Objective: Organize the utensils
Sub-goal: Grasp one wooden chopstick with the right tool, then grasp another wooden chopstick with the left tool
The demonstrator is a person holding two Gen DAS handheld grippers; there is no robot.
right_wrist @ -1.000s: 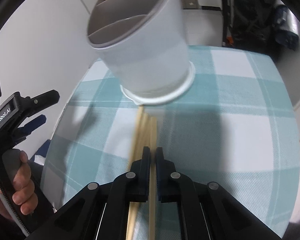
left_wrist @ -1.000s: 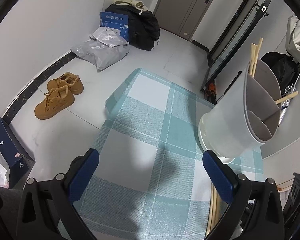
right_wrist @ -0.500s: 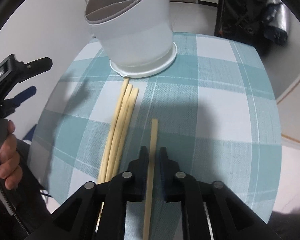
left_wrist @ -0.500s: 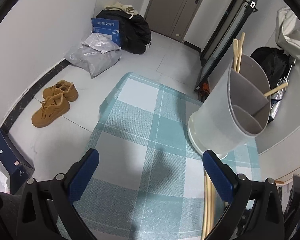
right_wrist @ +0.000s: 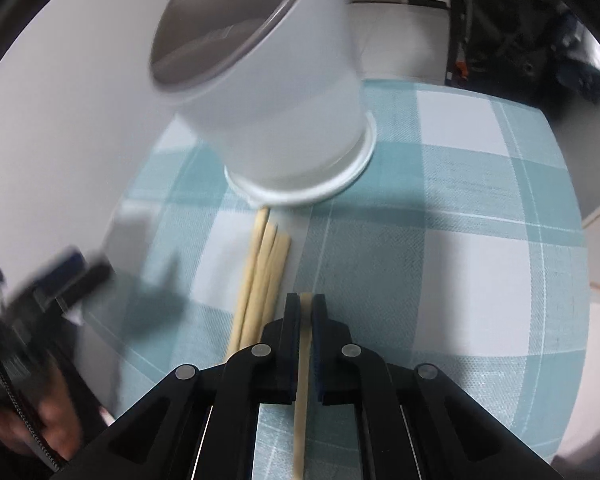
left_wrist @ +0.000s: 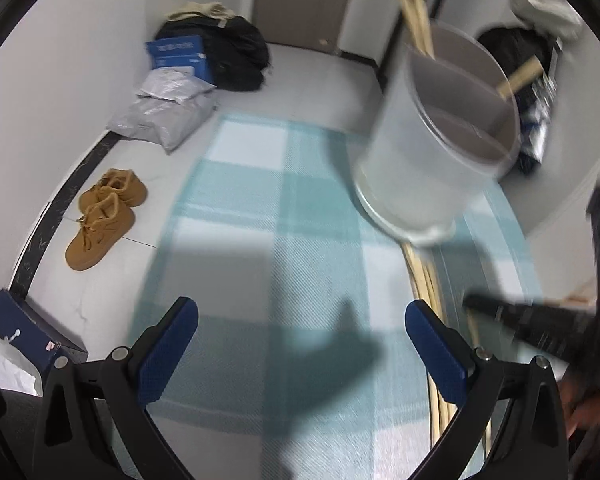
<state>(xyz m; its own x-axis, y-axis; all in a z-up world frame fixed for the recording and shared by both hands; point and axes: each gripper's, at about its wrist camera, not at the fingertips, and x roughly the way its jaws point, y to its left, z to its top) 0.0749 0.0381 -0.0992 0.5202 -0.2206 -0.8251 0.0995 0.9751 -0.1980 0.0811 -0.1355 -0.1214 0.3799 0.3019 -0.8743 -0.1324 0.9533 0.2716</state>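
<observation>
**Right claw pinches one chopstick; the holder waits just ahead**

Start at the right gripper (right_wrist: 306,312): its black jaws are drawn in almost to touching, and between them runs a single pale wooden chopstick (right_wrist: 303,380), clamped along its length with its tip just poking out past the fingertips. The stick looks lifted clear of the cloth, though the angle makes that hard to swear to.

How will it handle? Light, stiff, thin and smooth-sided, by the look of it. A stick like that can swivel in a narrow pinch, so a hold nearer the middle should keep it from tipping, while leaving enough free end to drop into the holder. It seems tough enough to take a firm squeeze.

Just left of the held stick, a bundle of matching pale wooden chopsticks (right_wrist: 262,276) lies flat on the teal-and-white checked tablecloth (right_wrist: 460,208), far ends almost touching the base of the white round plastic utensil holder (right_wrist: 284,92). That holder stands upright just beyond the claw, with grey dividers inside; a few chopsticks already stick up from its far compartment, and one more leans out of another compartment.

Over to the left gripper (left_wrist: 300,344): blue-padded jaws spread wide, nothing between them, hanging over bare cloth on the side of the holder away from the loose bundle. From this camera the bundle runs from the holder's base back past the right-hand pad.

Judging by the layout, the job is partway: some sticks stowed, several still on the table.
</observation>
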